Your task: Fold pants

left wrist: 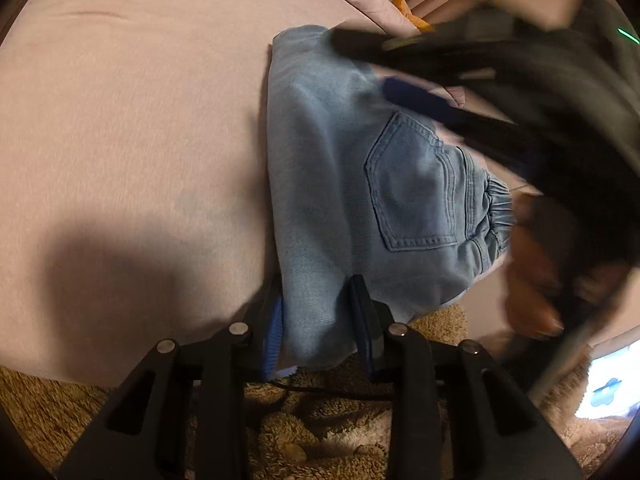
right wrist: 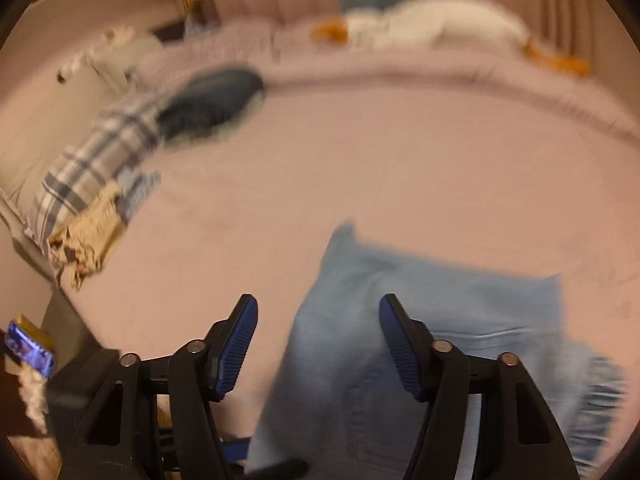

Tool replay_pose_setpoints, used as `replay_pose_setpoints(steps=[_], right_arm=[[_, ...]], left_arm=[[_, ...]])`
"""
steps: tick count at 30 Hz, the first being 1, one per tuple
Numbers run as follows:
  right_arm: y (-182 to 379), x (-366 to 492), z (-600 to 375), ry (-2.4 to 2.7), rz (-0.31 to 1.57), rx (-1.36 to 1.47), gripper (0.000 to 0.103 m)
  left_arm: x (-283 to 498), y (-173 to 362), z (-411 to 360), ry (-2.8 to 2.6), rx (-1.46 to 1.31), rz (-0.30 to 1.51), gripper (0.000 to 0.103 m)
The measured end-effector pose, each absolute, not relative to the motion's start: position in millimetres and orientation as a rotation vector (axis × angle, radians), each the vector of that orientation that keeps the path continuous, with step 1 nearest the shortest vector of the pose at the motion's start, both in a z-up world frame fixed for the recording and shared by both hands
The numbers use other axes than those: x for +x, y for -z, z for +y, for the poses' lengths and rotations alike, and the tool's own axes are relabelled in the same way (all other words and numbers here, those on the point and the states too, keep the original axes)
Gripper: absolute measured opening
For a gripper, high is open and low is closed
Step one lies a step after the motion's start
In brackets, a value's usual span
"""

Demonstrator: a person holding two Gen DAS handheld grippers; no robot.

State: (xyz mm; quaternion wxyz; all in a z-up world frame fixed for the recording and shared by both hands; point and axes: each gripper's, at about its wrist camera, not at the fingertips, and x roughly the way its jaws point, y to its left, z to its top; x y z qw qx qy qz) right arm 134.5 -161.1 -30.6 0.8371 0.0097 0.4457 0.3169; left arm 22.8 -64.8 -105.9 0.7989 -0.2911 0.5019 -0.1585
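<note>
Folded jeans, one edge pinched

The left gripper (left wrist: pixel 318 326) clamps the near edge of the jeans (left wrist: pixel 340 184) on the bed (left wrist: pixel 120 120); the right gripper (right wrist: pixel 318 344) hovers spread and empty above them (blurred). Keep the folded layers aligned, I'd judge.

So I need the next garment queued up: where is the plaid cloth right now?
In the right wrist view, the plaid cloth lies at the far left edge of the pink bed, between a dark garment and a crumpled patterned piece.
</note>
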Motion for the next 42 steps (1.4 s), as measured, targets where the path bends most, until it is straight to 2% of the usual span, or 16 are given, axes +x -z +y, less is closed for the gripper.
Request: replay_pose_setpoints(steps=[2, 4, 30, 34, 35, 37, 39, 42], right_arm=[[51.2, 145.8, -152.4, -0.686, 1.025, 0.027, 0.038], [64.8, 152.0, -150.1, -0.661, 1.030, 0.016, 0.032], [66.5, 154.0, -159.4, -0.679, 1.031, 0.133, 0.028], [46.5, 146.4, -167.7, -0.590, 1.017, 0.083, 0.028], [36.4, 139.8, -174.7, -0.572, 0.980, 0.064, 0.028], [21.7, 128.1, -190.6, -0.523, 0.910, 0.038, 0.029], [13.7, 116.8, -211.2, -0.469, 0.868, 0.036, 0.035], [19.4, 107.5, -234.6, -0.410, 0.883, 0.042, 0.037]], left_arm=[[20.2, 108.5, -62.3, 0.350, -0.640, 1.077, 0.030], [18.5, 111.4, -58.7, 0.355, -0.668, 1.077, 0.028], [9.6, 102.5, -72.0, 0.297, -0.611, 1.077, 0.030], [8.2, 87.4, -68.7, 0.274, -0.578, 1.053, 0.031], [7.6, 82.7, -67.7, 0.263, -0.564, 1.040, 0.028], [7.1, 70.3, -62.9, 0.204, -0.519, 1.005, 0.033], [9.6, 64.4, -58.3, 0.161, -0.503, 0.983, 0.037], [17.4, 61.5, -55.7, 0.169, -0.508, 0.976, 0.037]])
